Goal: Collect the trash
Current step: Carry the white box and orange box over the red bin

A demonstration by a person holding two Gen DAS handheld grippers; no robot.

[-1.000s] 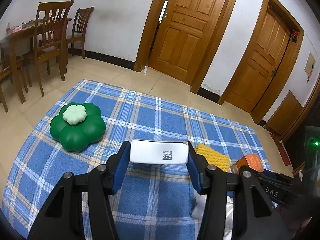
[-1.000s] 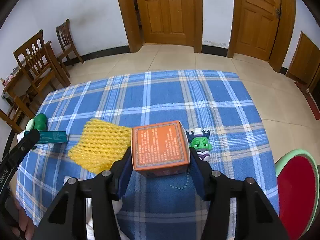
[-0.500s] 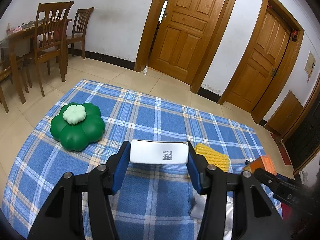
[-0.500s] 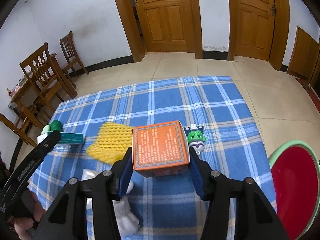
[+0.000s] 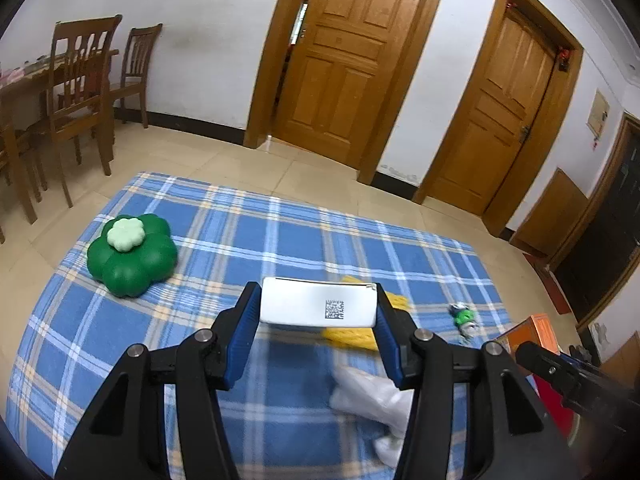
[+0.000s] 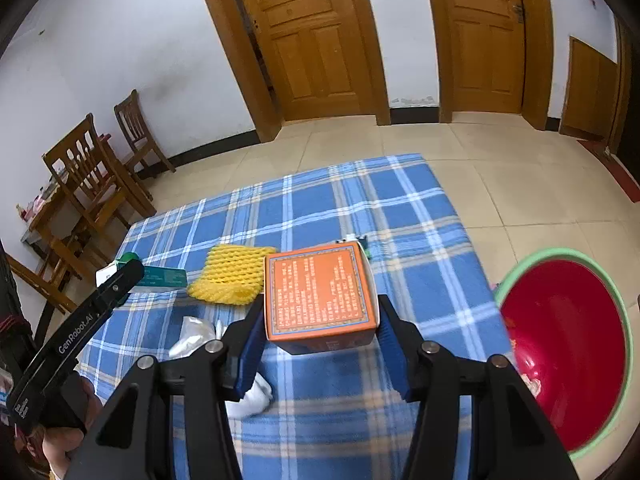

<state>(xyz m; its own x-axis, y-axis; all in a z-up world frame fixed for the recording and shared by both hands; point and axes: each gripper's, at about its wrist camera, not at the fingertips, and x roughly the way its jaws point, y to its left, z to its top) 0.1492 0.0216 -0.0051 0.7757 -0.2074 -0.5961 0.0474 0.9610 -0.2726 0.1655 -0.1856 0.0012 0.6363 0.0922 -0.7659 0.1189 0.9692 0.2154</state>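
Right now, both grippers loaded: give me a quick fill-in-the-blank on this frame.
1. The right gripper is shut on the ____ box.
2. The left gripper holds a white box with a ____ code.
3. The basin with a green rim is ____ inside.

Missing: orange; square; red

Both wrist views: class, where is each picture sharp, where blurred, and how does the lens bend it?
Left wrist: white box sharp, yellow net and cloth smeared, door frames bowed. Right wrist: orange box crisp, red basin blurred, corners dark.
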